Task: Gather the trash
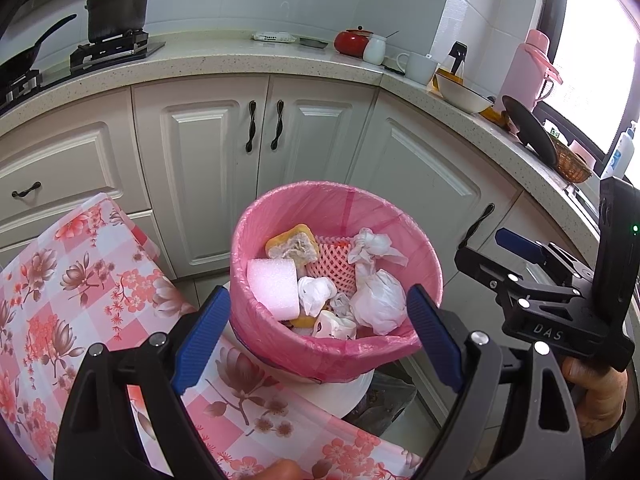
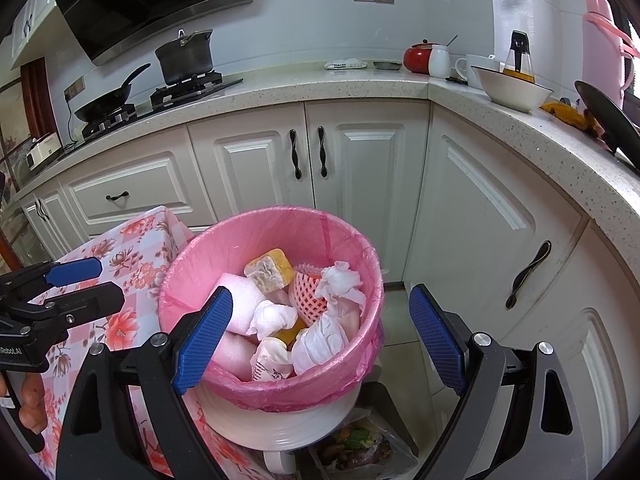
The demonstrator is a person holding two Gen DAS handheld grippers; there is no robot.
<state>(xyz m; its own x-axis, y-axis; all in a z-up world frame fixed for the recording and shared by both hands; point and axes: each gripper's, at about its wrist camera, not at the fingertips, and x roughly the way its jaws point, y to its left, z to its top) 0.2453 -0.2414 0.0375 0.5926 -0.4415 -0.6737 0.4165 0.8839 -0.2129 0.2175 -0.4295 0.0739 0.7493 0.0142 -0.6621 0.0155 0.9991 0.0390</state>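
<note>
The lower part of the white bin point(image 2: 280, 424) is hidden behind the gripper frames, and what stands under it at the right is hard to make out; only a clear bag with dark food scraps point(image 2: 356, 444) shows there on the floor. The bin carries a pink liner point(image 1: 332, 208) and sits at the corner of a table with a pink flowered cloth point(image 1: 60, 280), partly over the table's edge; inside lie a yellow sponge point(image 1: 292, 244), a pink foam net point(image 1: 334, 264), a pink foam block point(image 1: 274, 288) and several white knotted tissue bundles point(image 1: 378, 300); the lowest pieces are covered by the others.

The room is a kitchen; a speckled countertop point(image 2: 352, 80) bends around the corner above white cabinet doors point(image 2: 256, 164), with a black pot point(image 2: 186, 56) on the stove and a white bowl point(image 2: 510, 88) at the right.

The left gripper point(image 1: 320, 328) has its blue pads wide apart and holds nothing; the bin's near rim lies between them in its view. The right gripper point(image 2: 320, 332) is also spread wide and holds nothing. Beside the bin at the right, floor shows before the cabinets.
</note>
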